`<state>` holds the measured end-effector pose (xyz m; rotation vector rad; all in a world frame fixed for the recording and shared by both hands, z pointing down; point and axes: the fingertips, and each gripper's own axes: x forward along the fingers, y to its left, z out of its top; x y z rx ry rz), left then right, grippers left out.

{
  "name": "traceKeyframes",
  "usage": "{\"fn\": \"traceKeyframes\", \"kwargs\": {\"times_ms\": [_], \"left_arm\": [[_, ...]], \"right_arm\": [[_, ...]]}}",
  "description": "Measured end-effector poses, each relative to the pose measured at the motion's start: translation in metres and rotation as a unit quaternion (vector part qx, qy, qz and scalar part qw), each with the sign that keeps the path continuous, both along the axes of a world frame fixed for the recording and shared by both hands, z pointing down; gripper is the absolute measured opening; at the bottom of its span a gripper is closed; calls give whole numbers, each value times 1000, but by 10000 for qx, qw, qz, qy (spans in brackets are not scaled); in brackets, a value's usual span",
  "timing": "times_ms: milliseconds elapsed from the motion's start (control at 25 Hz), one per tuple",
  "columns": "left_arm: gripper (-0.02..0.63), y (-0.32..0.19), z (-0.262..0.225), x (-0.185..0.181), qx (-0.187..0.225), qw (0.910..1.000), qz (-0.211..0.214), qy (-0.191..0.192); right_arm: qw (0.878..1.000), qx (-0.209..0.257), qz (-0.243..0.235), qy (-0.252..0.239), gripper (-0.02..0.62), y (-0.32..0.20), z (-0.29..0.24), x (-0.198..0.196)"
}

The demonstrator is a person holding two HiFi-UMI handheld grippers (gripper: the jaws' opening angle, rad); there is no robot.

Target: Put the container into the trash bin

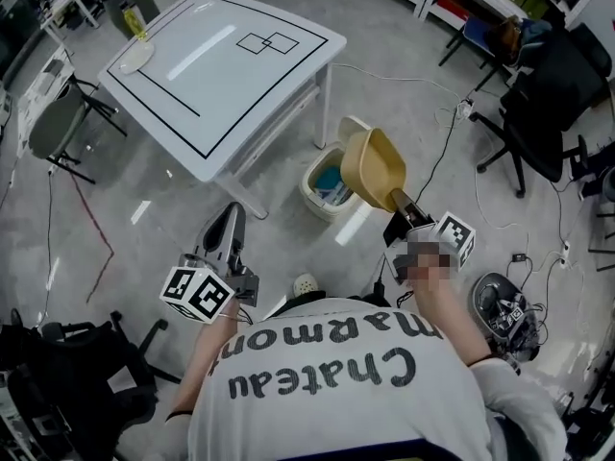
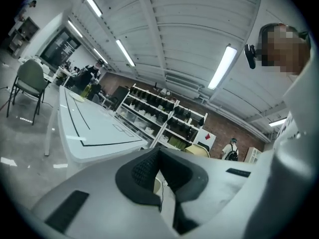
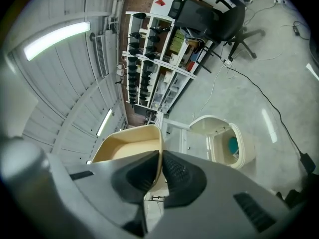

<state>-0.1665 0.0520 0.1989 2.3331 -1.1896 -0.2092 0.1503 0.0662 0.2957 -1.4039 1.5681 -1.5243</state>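
My right gripper is shut on the rim of a tan, empty plastic container, which hangs tilted in the air. In the right gripper view the container has its wall pinched between the gripper's dark pads. Just beyond and below the container stands a cream trash bin on the floor, lid up, with something blue inside. The same bin shows to the right in the right gripper view. My left gripper hangs low at the left, shut with nothing in it.
A white table with black lines stands behind the bin, one leg close to it. Black office chairs and floor cables lie to the right. A black chair sits at the lower left. Shelves line the far wall.
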Motion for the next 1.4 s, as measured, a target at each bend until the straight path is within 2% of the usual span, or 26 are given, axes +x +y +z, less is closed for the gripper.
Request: {"fn": "traceKeyframes", "kwargs": {"times_ms": [120, 280, 440, 760, 1000, 1400], "left_arm": [[23, -24, 3, -1, 42, 9997, 246, 0], [23, -40, 19, 6, -100, 9986, 523, 34], [23, -37, 41, 20, -132, 9951, 970, -96], [23, -19, 94, 49, -412, 9900, 1335, -190], [23, -20, 126, 59, -915, 9884, 1204, -108], [23, -51, 169, 106, -1570, 9824, 992, -217]], "right_arm": [[9998, -26, 21, 198, 40, -14, 4, -13], [9985, -318, 23, 455, 40, -11, 23, -19], [9952, -756, 88, 623, 40, 0, 49, -13], [9850, -1426, -311, 923, 40, 19, 104, -17], [9774, -1739, -691, 982, 40, 12, 142, -15], [9575, -2211, -1399, 1214, 40, -32, 198, 31]]}}
